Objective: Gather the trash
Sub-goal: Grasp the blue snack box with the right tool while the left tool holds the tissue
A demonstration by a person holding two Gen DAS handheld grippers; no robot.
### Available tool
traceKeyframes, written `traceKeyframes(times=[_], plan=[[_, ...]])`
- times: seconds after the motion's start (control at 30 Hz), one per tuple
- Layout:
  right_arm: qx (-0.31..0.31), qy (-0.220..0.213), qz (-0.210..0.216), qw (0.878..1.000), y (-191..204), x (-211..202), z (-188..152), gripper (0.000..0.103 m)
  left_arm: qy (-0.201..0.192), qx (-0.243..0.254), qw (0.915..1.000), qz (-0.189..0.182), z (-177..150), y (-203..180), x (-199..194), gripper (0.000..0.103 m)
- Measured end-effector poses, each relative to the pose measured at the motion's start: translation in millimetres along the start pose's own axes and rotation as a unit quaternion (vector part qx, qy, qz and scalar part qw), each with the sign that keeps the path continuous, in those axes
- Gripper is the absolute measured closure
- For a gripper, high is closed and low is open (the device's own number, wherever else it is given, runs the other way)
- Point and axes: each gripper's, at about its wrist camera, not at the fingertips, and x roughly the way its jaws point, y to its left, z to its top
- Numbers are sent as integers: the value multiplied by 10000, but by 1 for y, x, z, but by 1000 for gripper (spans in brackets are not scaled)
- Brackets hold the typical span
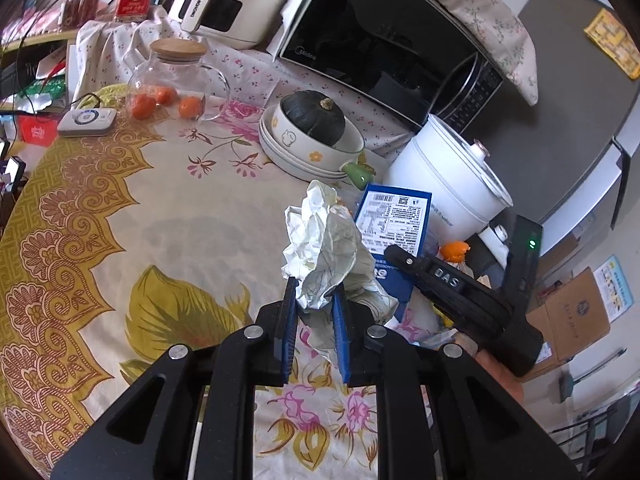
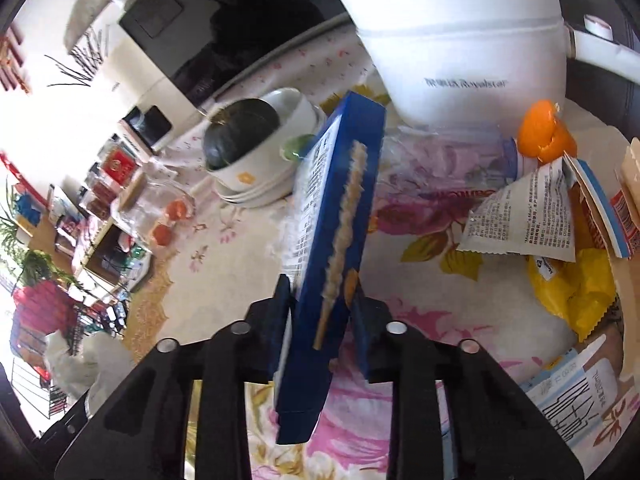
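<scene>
Left gripper [image 1: 314, 300]: angled downward, blue pads nearly together, clamped on crumpled paper [image 1: 324, 248]. Right gripper [image 2: 322, 296]: also angled downward, pads pressed against both faces of a blue box [image 2: 340, 200] held on edge. Seen from the left wrist, the right gripper reaches in from the right.
</scene>
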Motion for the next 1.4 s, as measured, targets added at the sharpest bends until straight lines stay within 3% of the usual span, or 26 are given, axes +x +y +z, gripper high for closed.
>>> traceKeyframes(times=[0.73,1.4], plan=[[-1029,-1108,-769,9855,38,-73,-20,82,-684,370,9969,108,4,-24,-26,86],[-1268,-2203,-1668,9527,11,-181,-28,82,-812,795,9917,-597,-14,-97,-30,86]])
